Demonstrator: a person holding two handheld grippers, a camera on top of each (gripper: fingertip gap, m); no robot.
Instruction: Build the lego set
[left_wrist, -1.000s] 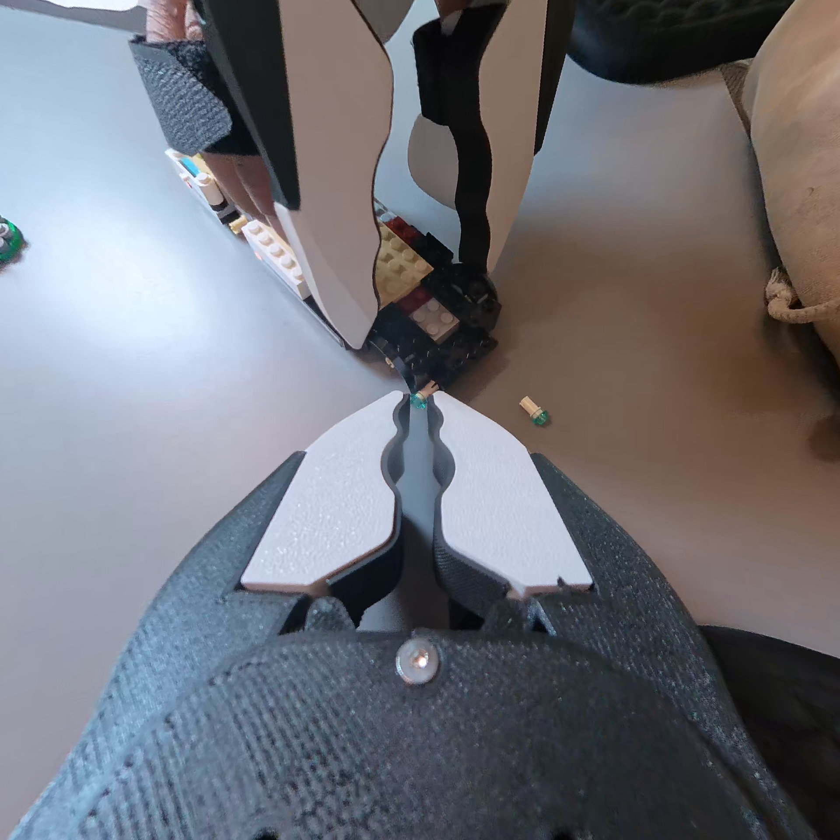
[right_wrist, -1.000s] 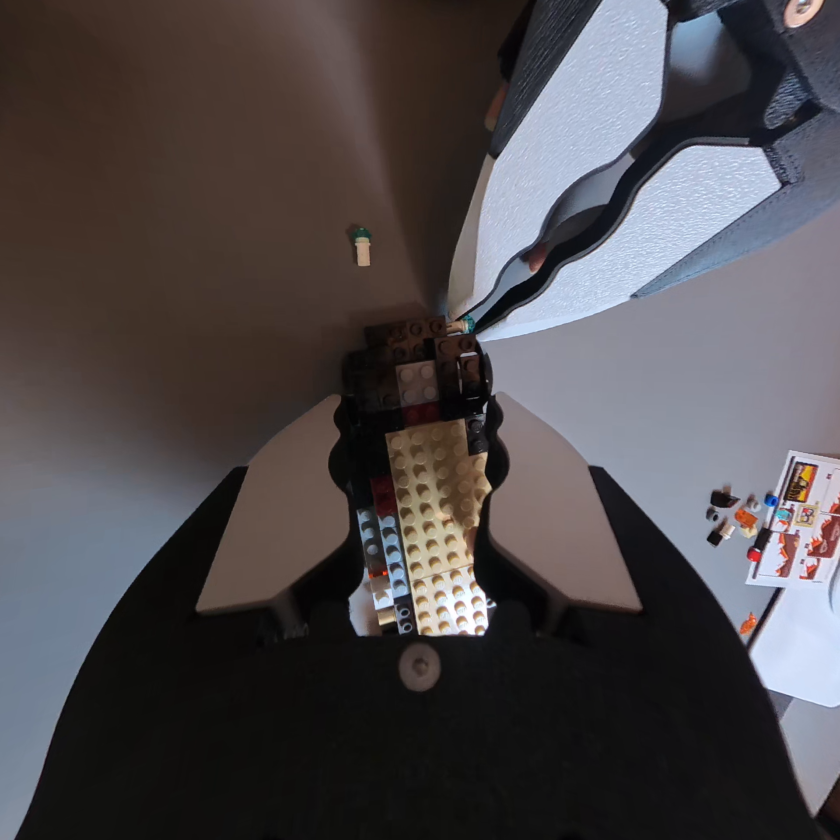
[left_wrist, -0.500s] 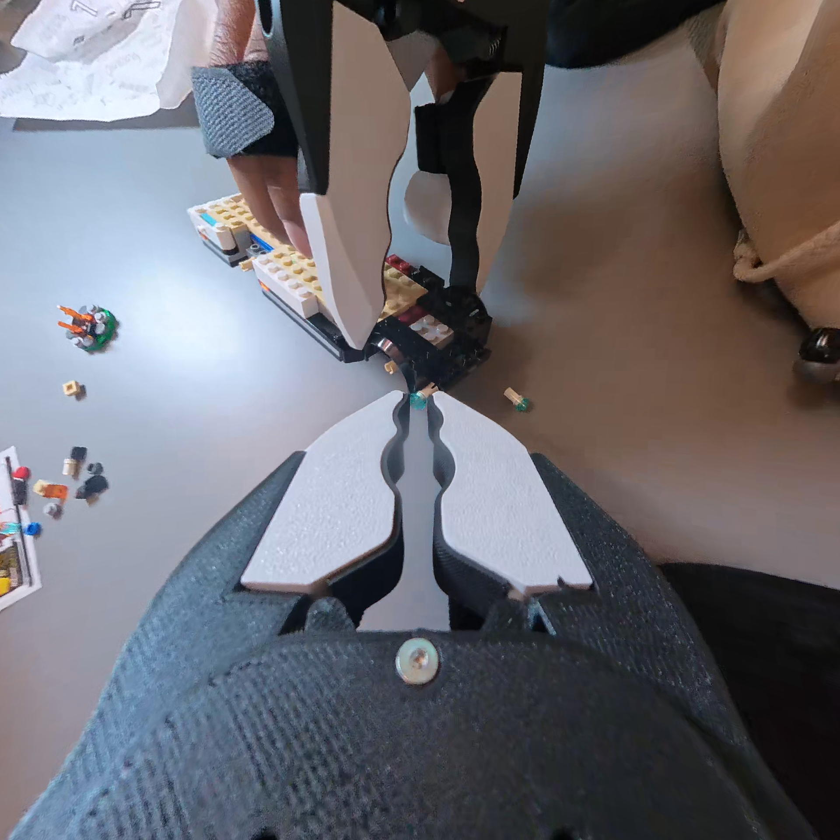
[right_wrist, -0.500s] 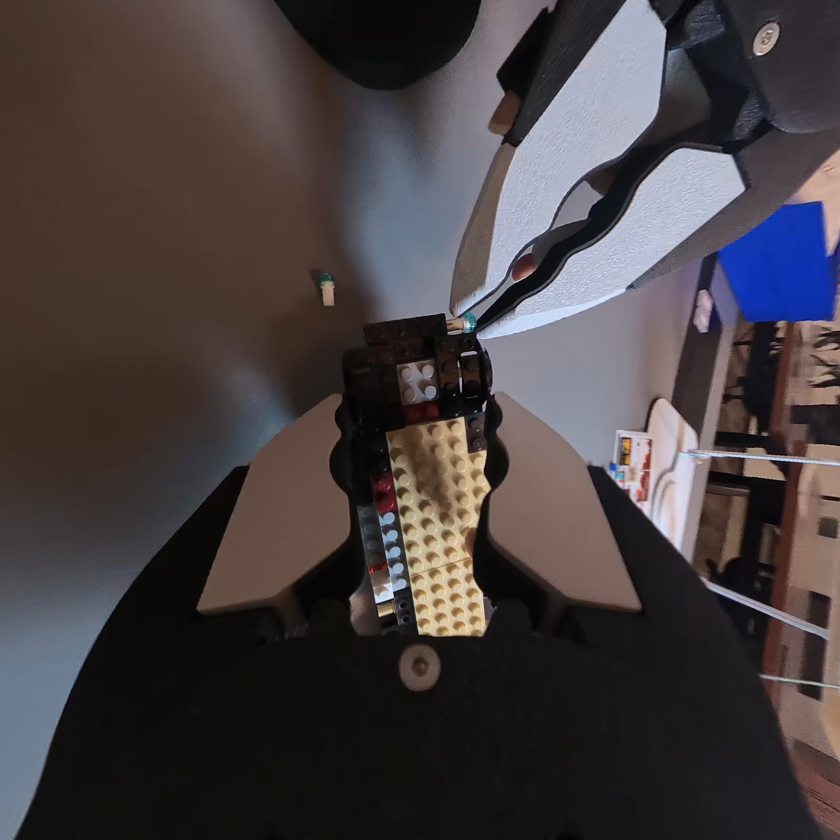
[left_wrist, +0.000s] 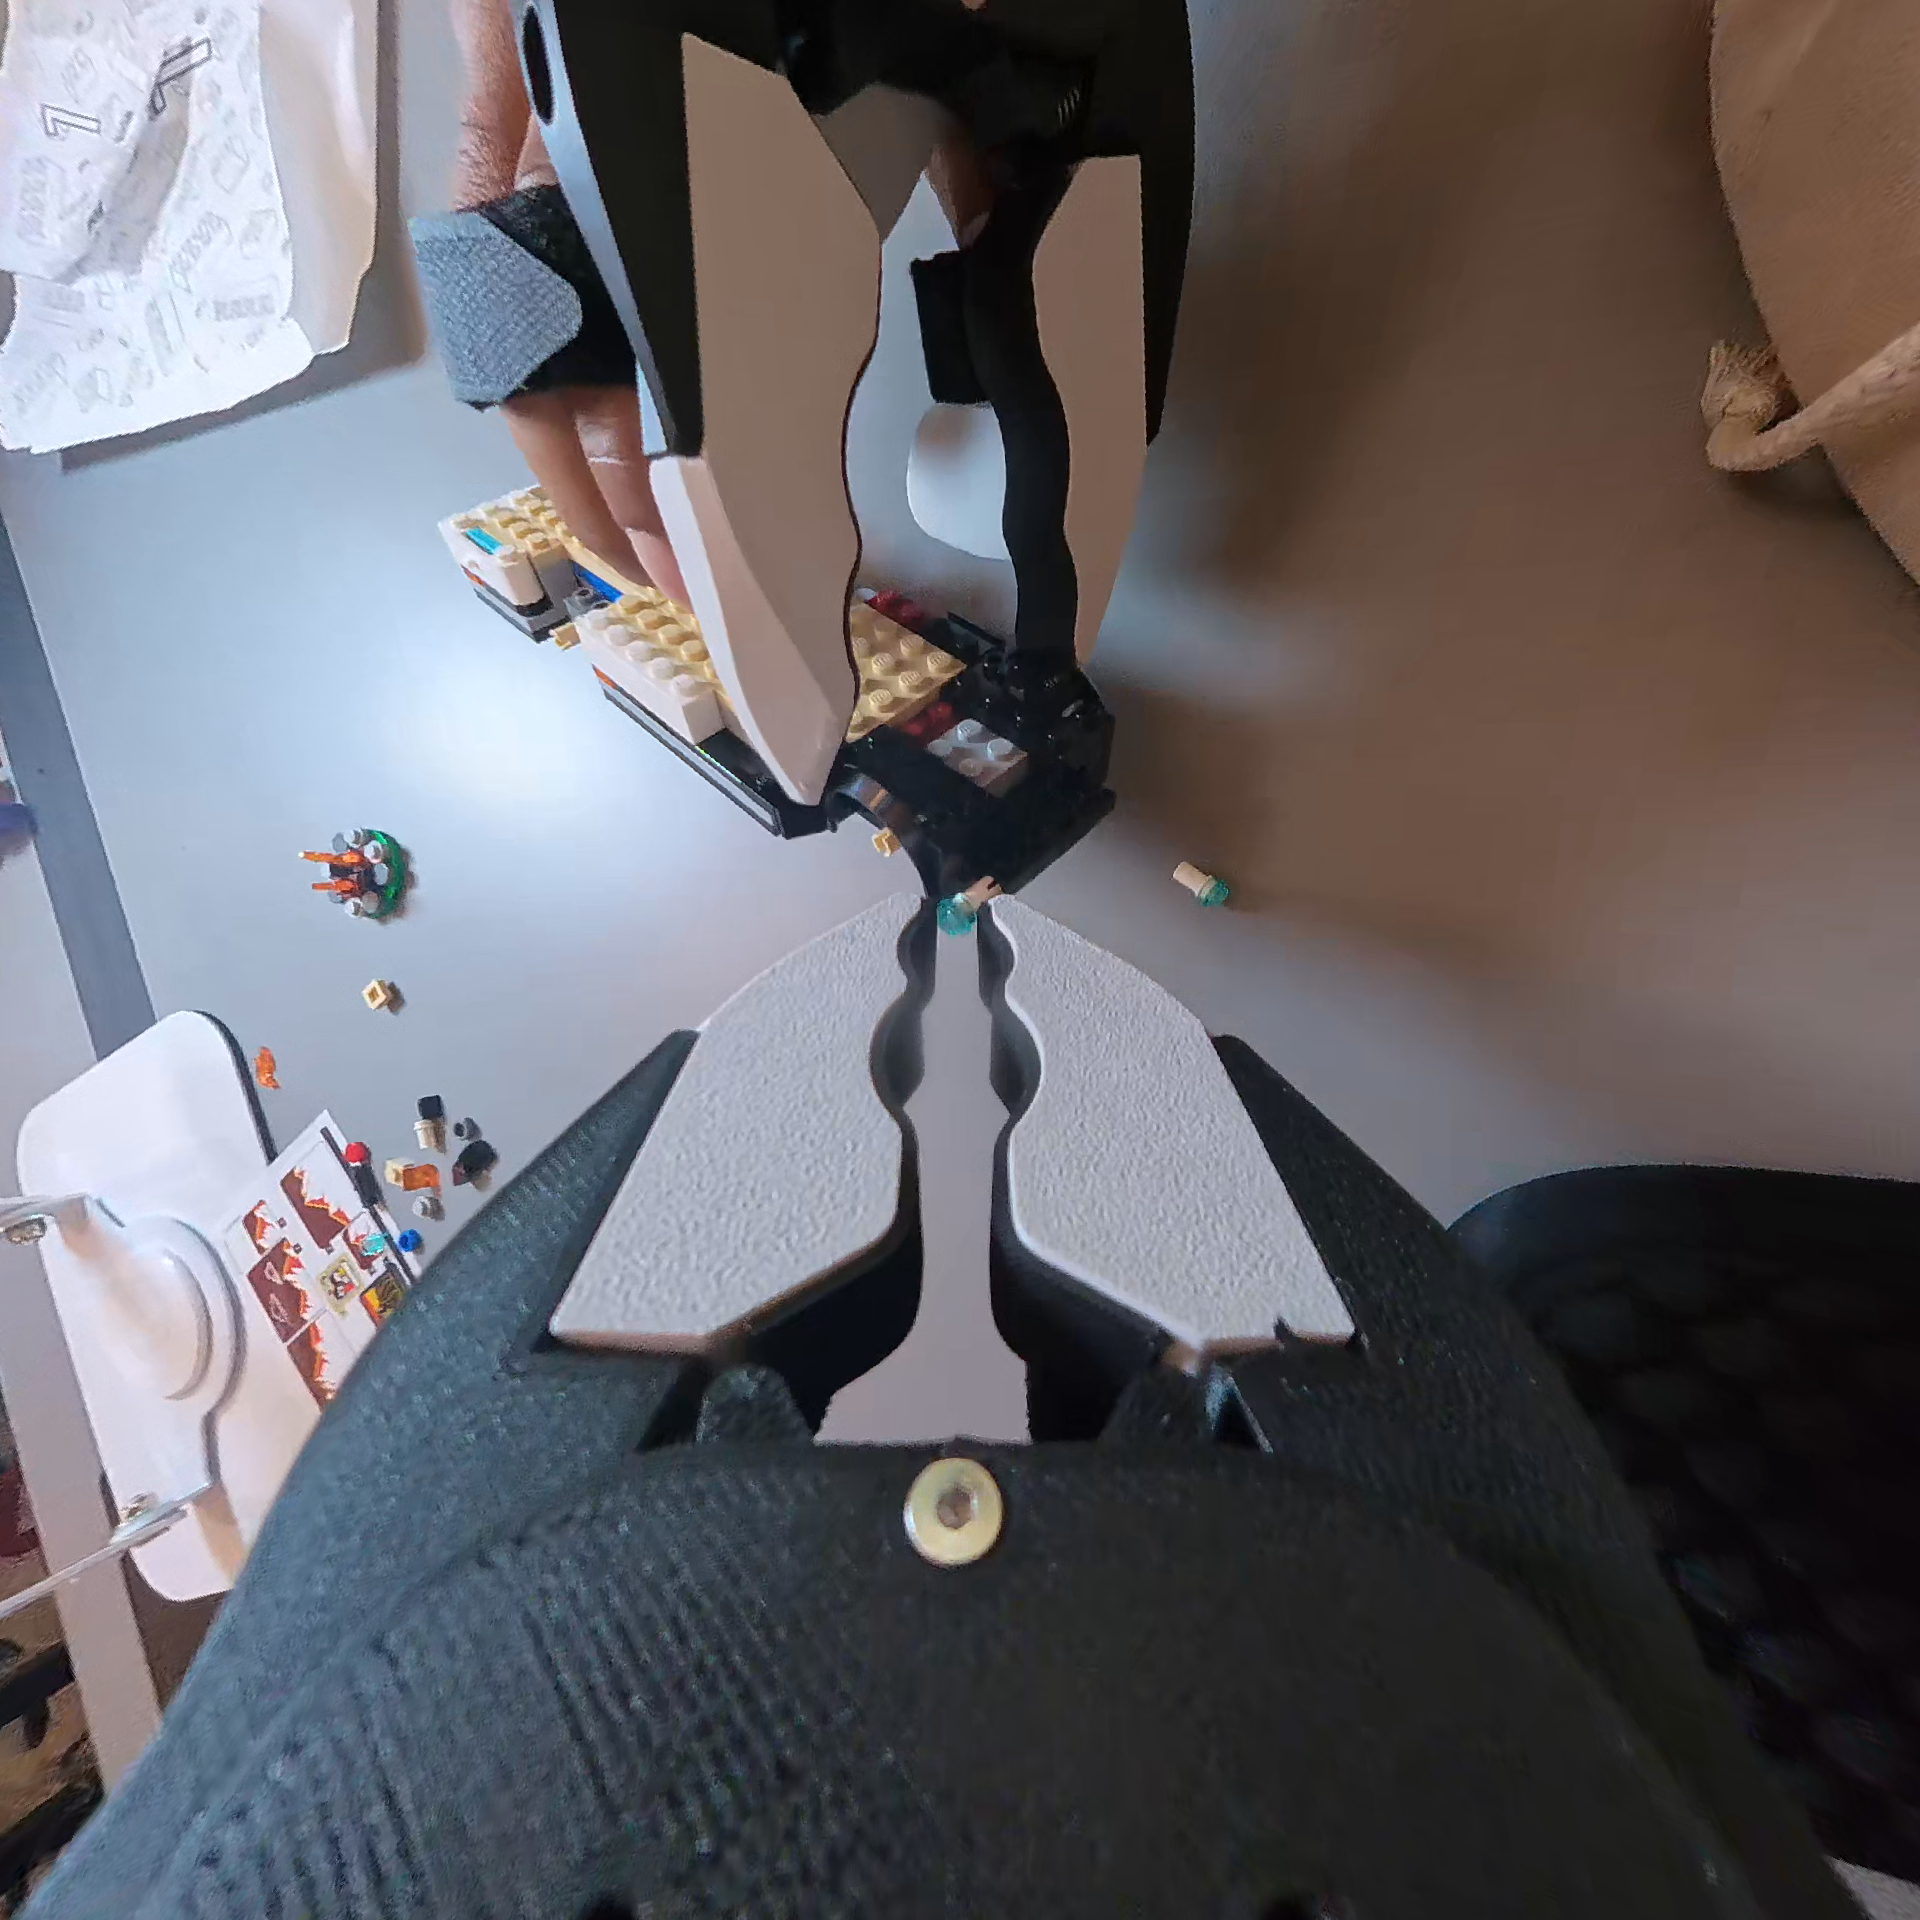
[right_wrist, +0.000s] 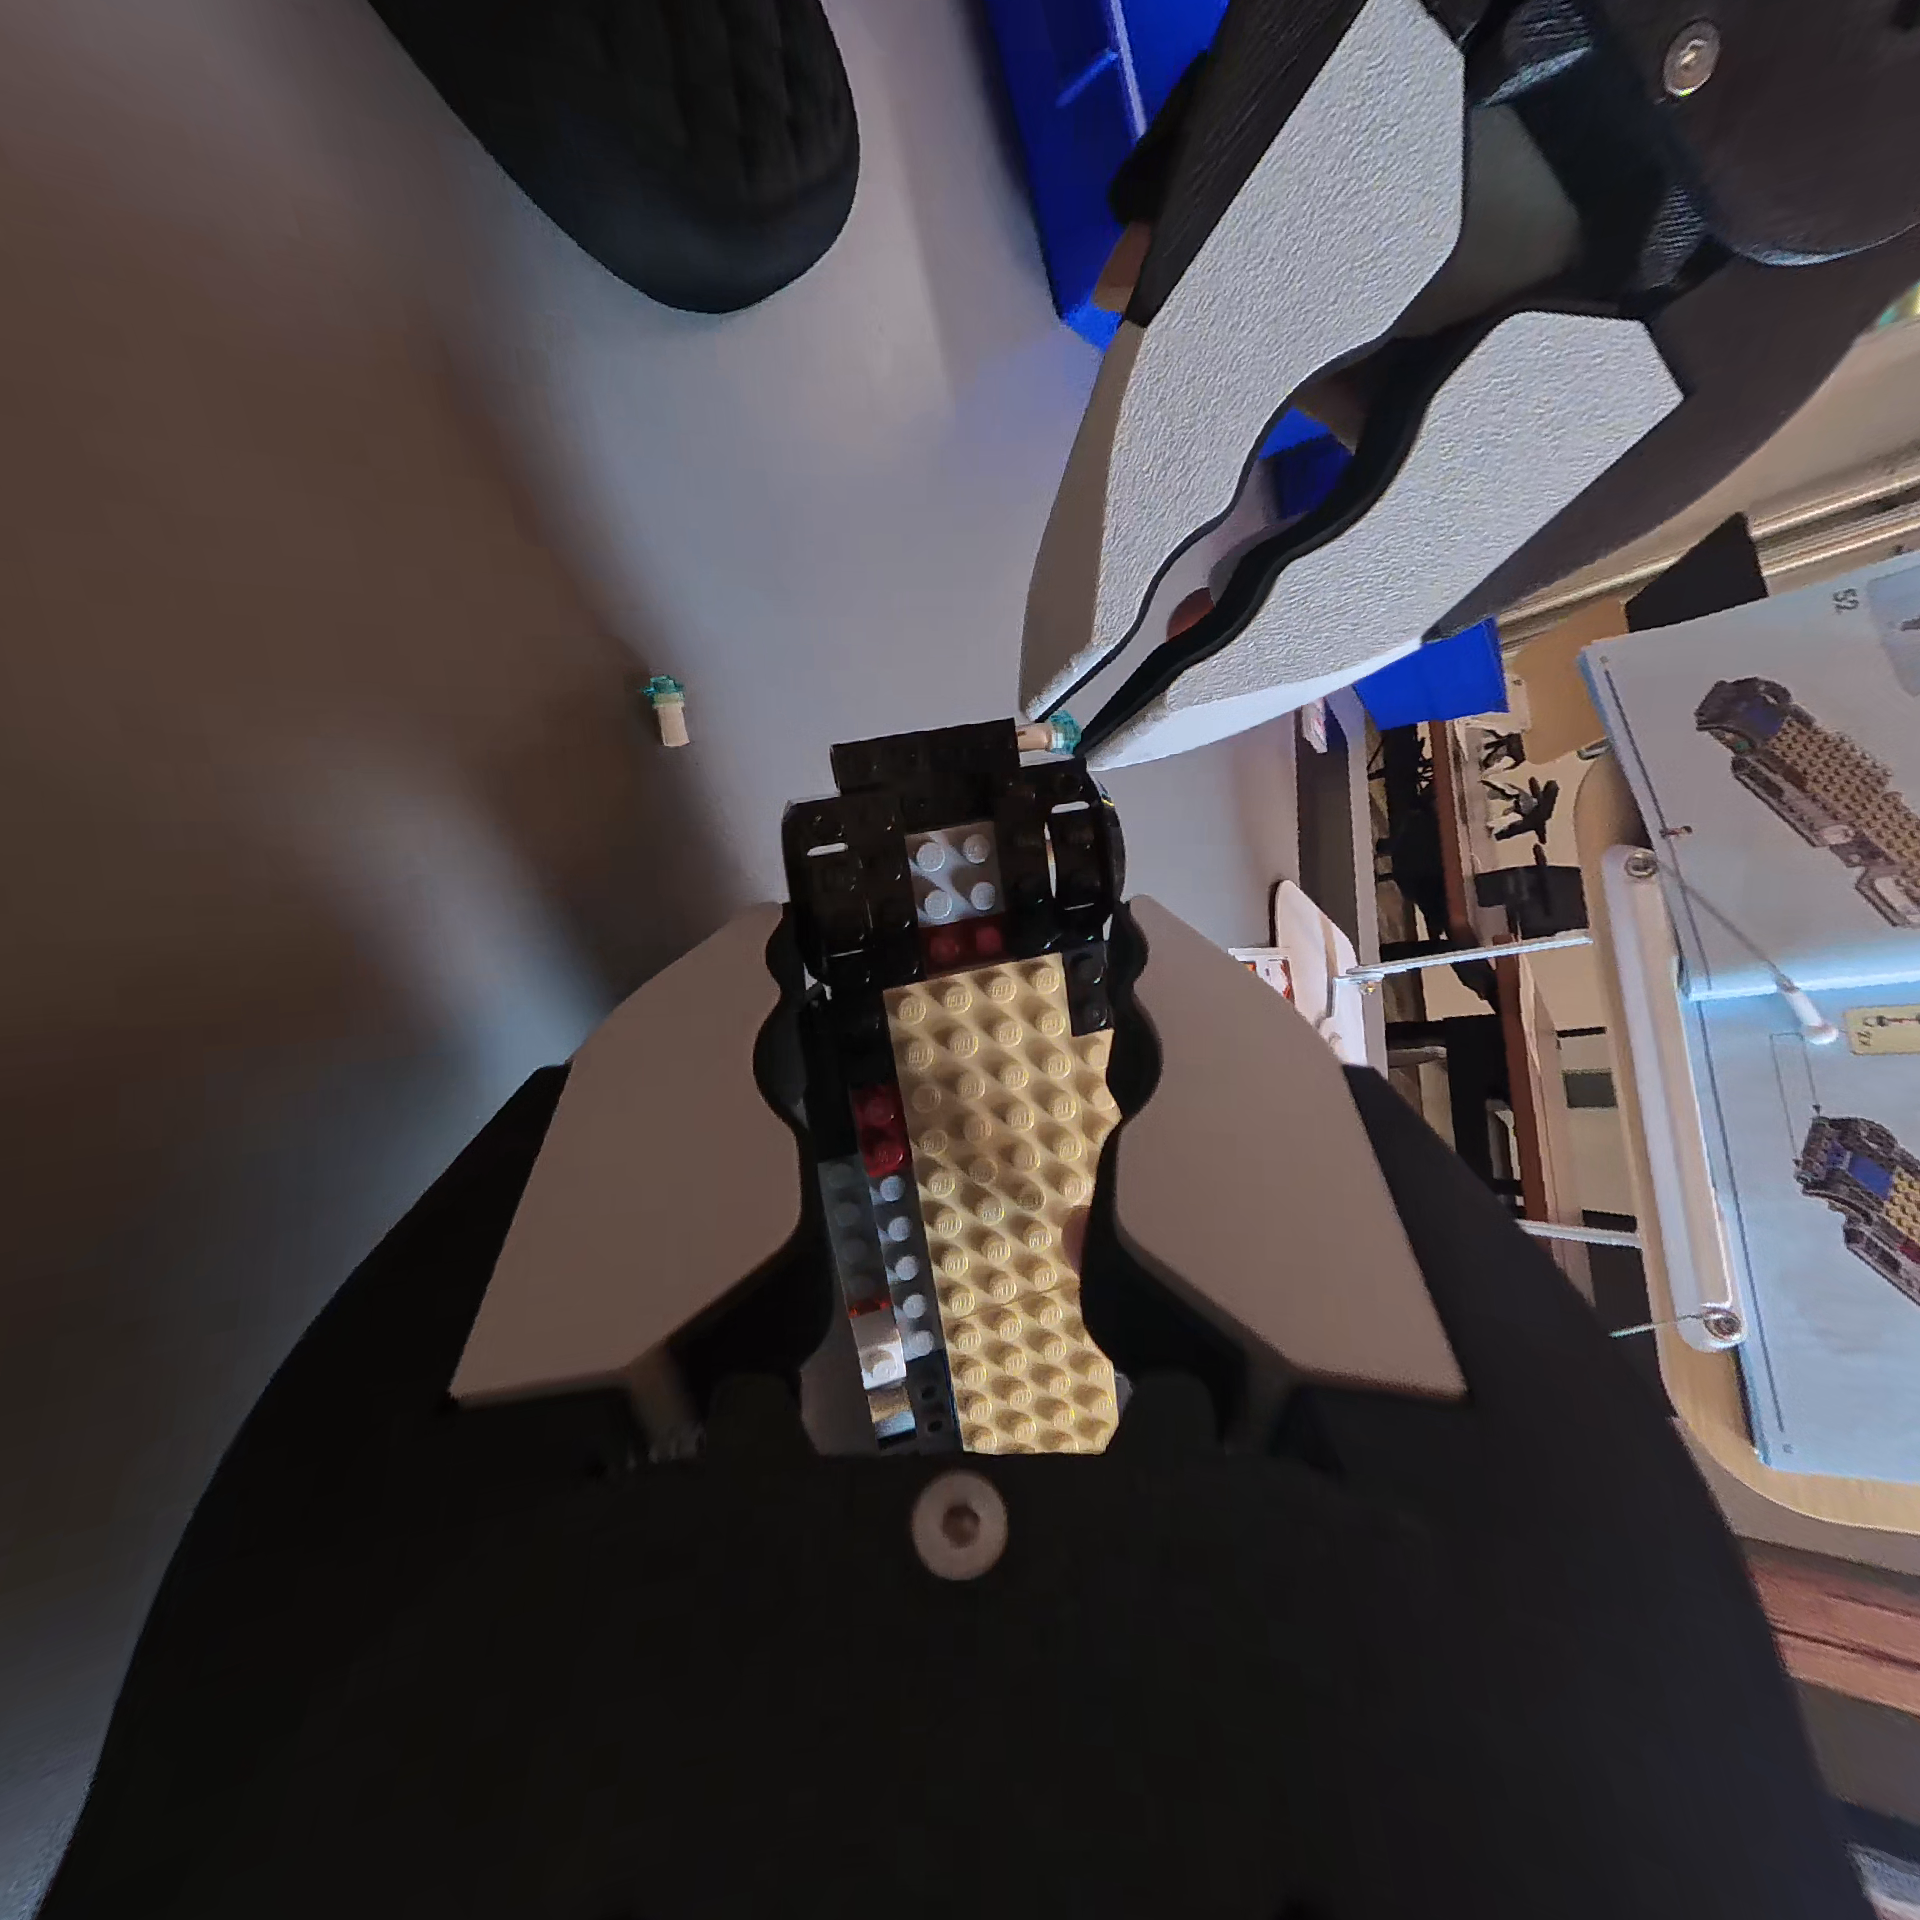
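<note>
- Left tongs (left_wrist: 961, 914) pinch a tiny tan peg with teal tip (left_wrist: 958, 912) against the brick model (right_wrist: 997, 1039)'s black end.
- Right tongs (right_wrist: 951, 935) clamp the model's sides above the tabletop (left_wrist: 1455, 727).
- Best to push the peg straight in, with the model steady.
- A spare peg (left_wrist: 1200, 886) lies near the model.

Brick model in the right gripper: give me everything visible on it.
The long plastic brick model has a tan studded deck, a black front section with a light grey four-stud brick and dark red studs, and grey bricks along one edge. It lies lengthwise between the right gripper fingers, clamped at its sides. The left gripper holds a small tan peg with teal tip against its black front end.
</note>
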